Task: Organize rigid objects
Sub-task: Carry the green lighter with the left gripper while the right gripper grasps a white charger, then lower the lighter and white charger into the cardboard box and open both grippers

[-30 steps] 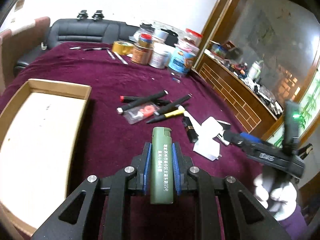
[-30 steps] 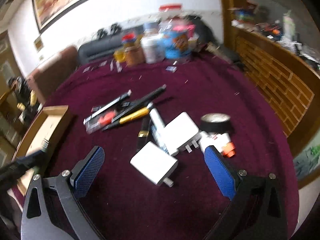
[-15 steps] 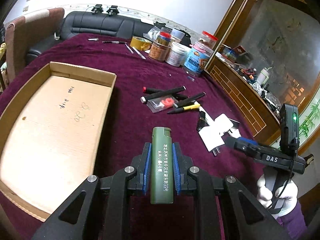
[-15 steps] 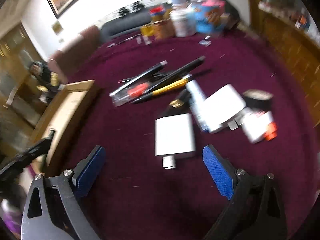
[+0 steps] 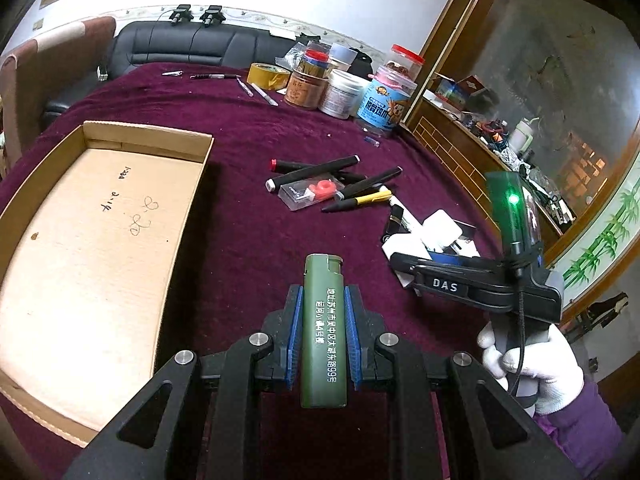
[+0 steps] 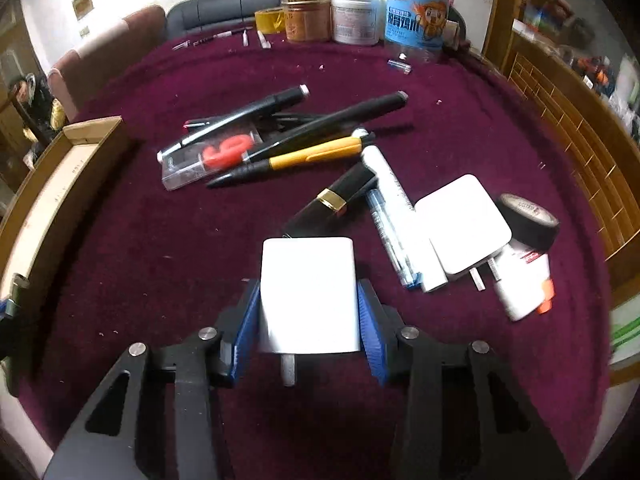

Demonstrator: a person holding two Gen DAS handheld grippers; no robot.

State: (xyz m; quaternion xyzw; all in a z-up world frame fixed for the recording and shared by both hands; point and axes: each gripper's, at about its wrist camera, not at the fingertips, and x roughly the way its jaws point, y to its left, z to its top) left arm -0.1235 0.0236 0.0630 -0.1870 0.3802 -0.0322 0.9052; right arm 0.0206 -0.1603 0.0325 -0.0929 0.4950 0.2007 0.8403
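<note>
the cardboard tray [image 5: 100, 240] lies at nine o'clock in the left view, its inside bare apart from some handwriting too scrawled to read, its near wall low. a wide strip of bare cloth runs between the tray and the clutter at two o'clock.

the left tongs [image 5: 323, 332] are narrow, clamped on a green lighter [image 5: 323, 332] that stands along the fingers and carries a line of white chinese print ending in "99". at three o'clock a white-gloved hand [image 5: 532, 364] holds the right tool, whose side reads "DAS", a green lamp lit on its upright part.

the right tongs [image 6: 308, 312] have just been closing and their blue pads now press both sides of a white charger [image 6: 307, 296], its prong pointing back toward the camera. the charger sits on the cloth at the near edge of the pile.

at one to two o'clock of it lie a second white charger [image 6: 464, 224], a roll of black tape [image 6: 528, 220], a white marker [image 6: 396, 208] and a black lipstick tube [image 6: 336, 200] with a gold band. at eleven to twelve o'clock are a yellow pen [image 6: 312, 156], black pens and a clear case [image 6: 208, 160] with a red piece inside.

the tabletop [image 6: 160, 248] wears a dark maroon cloth flecked with white crumbs. at its far edge stand jars, one with a blue cartoon label [image 6: 416, 20], and a roll of yellow tape [image 5: 268, 76]. beyond are a black sofa, white wall and wooden panelling.
</note>
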